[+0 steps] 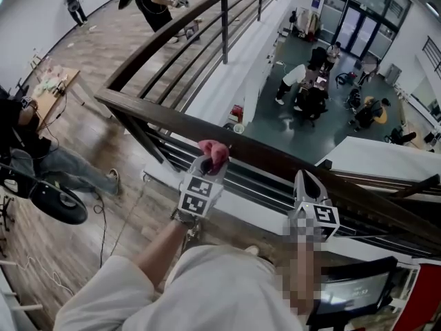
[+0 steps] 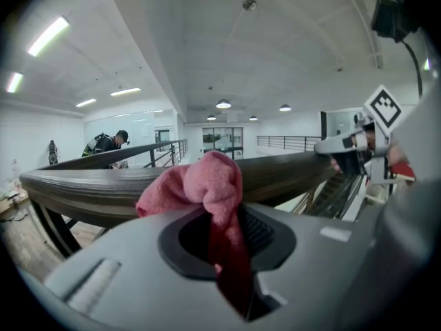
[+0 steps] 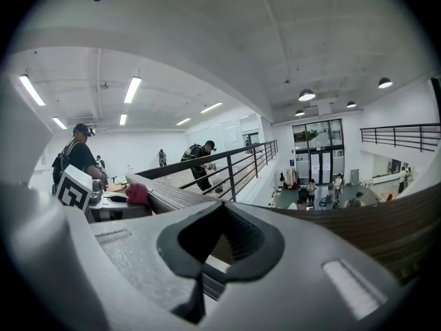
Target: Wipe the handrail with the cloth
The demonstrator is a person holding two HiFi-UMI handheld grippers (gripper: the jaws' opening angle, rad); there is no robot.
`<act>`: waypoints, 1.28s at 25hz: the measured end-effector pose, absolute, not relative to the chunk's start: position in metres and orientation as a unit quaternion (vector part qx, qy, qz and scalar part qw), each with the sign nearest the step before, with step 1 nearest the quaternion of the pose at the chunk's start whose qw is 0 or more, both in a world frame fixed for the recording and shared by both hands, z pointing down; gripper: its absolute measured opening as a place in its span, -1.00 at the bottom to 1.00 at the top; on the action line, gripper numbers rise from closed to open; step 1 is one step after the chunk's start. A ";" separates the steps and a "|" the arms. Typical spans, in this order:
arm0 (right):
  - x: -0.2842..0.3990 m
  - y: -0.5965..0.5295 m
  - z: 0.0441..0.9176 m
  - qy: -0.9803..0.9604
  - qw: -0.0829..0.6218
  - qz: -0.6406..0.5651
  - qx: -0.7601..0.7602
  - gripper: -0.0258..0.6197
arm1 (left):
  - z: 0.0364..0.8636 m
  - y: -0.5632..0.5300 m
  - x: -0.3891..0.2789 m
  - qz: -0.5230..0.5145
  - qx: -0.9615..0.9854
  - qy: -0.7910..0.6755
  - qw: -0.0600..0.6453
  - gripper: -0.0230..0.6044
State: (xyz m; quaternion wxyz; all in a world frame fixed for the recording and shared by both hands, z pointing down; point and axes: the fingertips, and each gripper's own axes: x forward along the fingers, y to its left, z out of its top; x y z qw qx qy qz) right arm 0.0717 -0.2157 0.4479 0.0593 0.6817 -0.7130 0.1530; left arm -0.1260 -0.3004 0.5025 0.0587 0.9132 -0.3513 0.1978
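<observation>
The left gripper [image 1: 207, 165] clamps the bunched pink cloth [image 1: 215, 153], leaving a wad free to rub the wooden handrail [image 1: 275, 158]. The right gripper [image 1: 307, 183], jaws together and empty, waits alongside, likely unneeded.

A dark wooden handrail [image 1: 269, 156] runs across from a corner at the left down toward the right — 1 pink cloth [image 1: 214, 154] is bunched on its top edge. Behind it the wood-plank floor [image 1: 96, 150] stretches away. On the floor lie a thin black cable [image 1: 103, 233] and a black round disc [image 1: 58, 202], and a pale wooden table [image 1: 52, 92] stands farther back.
</observation>
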 end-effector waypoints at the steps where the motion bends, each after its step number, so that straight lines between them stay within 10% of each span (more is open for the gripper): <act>1: 0.071 -0.216 0.447 -0.713 0.059 0.153 0.681 -0.92 | 0.502 -0.298 -0.122 0.198 0.915 -0.346 0.059 -0.71; 32: 0.072 -0.213 0.445 -0.718 0.048 0.157 0.676 -0.92 | 0.492 -0.173 0.048 0.191 0.979 -0.069 0.020 -0.71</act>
